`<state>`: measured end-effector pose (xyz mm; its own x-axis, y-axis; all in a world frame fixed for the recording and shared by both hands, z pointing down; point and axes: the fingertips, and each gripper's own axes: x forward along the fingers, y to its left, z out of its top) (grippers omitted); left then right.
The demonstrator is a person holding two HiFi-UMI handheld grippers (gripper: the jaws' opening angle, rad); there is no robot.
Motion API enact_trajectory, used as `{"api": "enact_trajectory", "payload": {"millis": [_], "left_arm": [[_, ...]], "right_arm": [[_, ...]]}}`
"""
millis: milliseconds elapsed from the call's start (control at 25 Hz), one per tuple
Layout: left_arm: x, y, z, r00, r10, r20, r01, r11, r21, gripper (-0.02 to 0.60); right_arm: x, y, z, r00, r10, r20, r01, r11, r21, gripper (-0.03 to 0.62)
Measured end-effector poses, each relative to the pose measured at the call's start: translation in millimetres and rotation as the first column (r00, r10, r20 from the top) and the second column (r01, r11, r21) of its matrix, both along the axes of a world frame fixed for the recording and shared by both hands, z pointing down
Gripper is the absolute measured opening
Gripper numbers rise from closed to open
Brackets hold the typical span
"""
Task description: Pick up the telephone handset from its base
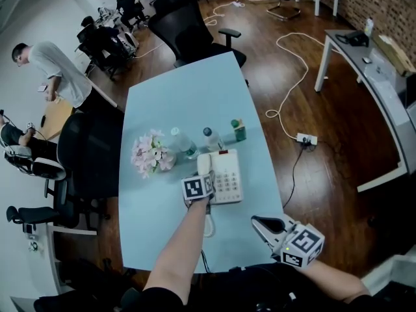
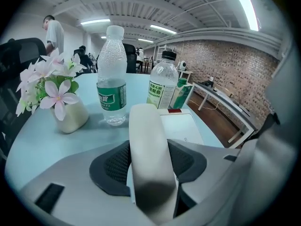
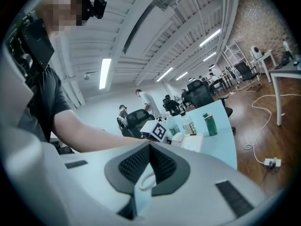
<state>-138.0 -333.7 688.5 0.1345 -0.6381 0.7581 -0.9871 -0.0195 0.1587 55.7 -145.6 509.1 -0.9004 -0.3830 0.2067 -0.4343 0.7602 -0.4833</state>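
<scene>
A white telephone base (image 1: 227, 177) stands on the light blue table (image 1: 188, 96), its handset (image 1: 204, 164) lying along its left side. My left gripper (image 1: 203, 175) reaches down over the handset. In the left gripper view the handset (image 2: 146, 140) runs between the two dark pads (image 2: 113, 166), which close against its sides; it still rests on the base (image 2: 181, 126). My right gripper (image 1: 261, 225) hovers near the table's front right edge, away from the phone, jaws together and holding nothing. In the right gripper view its tips (image 3: 149, 147) meet, with the coiled cord (image 3: 146, 182) seen below.
Behind the phone stand a vase of pink flowers (image 1: 149, 153), two clear water bottles (image 1: 184, 145) (image 1: 212, 138) and a small green carton (image 1: 239, 130). The coiled cord (image 1: 209, 225) hangs toward the front edge. A black office chair (image 1: 188, 25) is at the table's far end.
</scene>
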Motion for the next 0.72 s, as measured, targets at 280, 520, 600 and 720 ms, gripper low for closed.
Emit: {"api": "enact_trajectory", "payload": {"millis": [280, 520, 600, 720], "left_arm": [[6.2, 6.7, -17.0, 1.000, 0.026, -0.012, -0.026, 0.999, 0.027, 0.218], [9.2, 28.9, -59.8, 0.996, 0.074, -0.056, -0.067, 0.991, 0.120, 0.218], [8.8, 42.4, -79.8, 0.993, 0.092, -0.078, -0.079, 0.984, 0.159, 0.218], [8.6, 70.2, -116.3, 0.984, 0.129, -0.125, -0.096, 0.965, 0.242, 0.218]], "right_arm": [[-4.9, 7.2, -8.0, 1.000, 0.023, -0.004, -0.023, 0.999, 0.033, 0.015], [-14.4, 24.6, -15.1, 0.999, 0.043, 0.001, -0.043, 0.998, 0.045, 0.015], [-22.0, 33.6, -19.3, 0.999, 0.039, 0.009, -0.039, 0.998, 0.055, 0.015], [-35.1, 47.1, -23.9, 0.999, 0.034, 0.040, -0.036, 0.998, 0.056, 0.015]]}}
